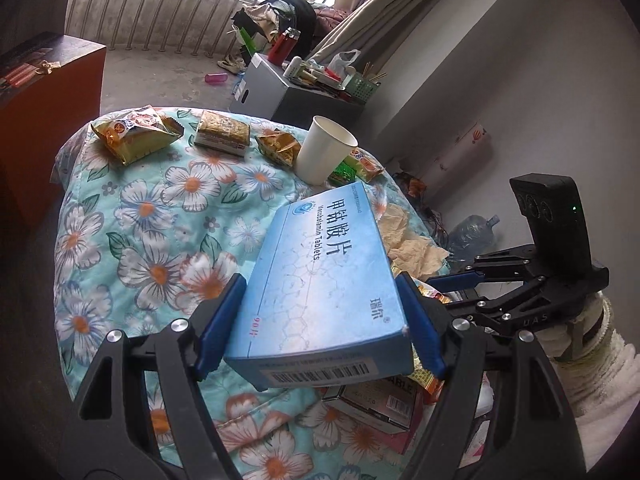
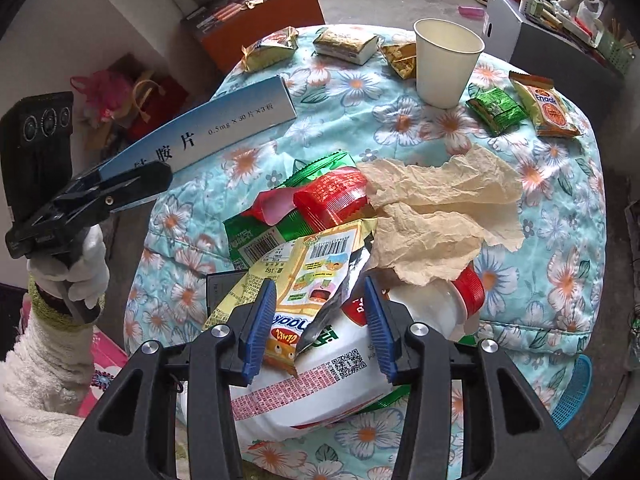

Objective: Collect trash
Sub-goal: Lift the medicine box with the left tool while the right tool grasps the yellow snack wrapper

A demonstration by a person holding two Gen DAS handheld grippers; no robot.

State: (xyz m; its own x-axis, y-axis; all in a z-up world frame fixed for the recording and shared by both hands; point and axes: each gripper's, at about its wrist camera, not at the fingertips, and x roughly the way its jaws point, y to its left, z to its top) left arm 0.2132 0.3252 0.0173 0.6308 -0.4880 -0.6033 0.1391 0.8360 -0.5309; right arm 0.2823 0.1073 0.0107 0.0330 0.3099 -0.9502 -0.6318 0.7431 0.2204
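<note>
Two grippers were seen over a floral quilt (image 1: 132, 216). A blue medicine box (image 1: 320, 280) was clamped between the left gripper (image 1: 320, 320) jaws, lifted clear of the quilt at centre frame of the left wrist view. In the right wrist view the same box (image 2: 208, 128) was seen at upper left. The right gripper (image 2: 320, 324) jaws were held apart at lower centre, astride a yellow snack wrapper (image 2: 296, 280) and a white bottle (image 2: 352, 364) with a red cap, in a trash pile under crumpled brown paper (image 2: 440, 208). A paper cup (image 2: 446, 64) was left upright at upper centre, with snack packets (image 2: 268, 48) scattered beside it.
</note>
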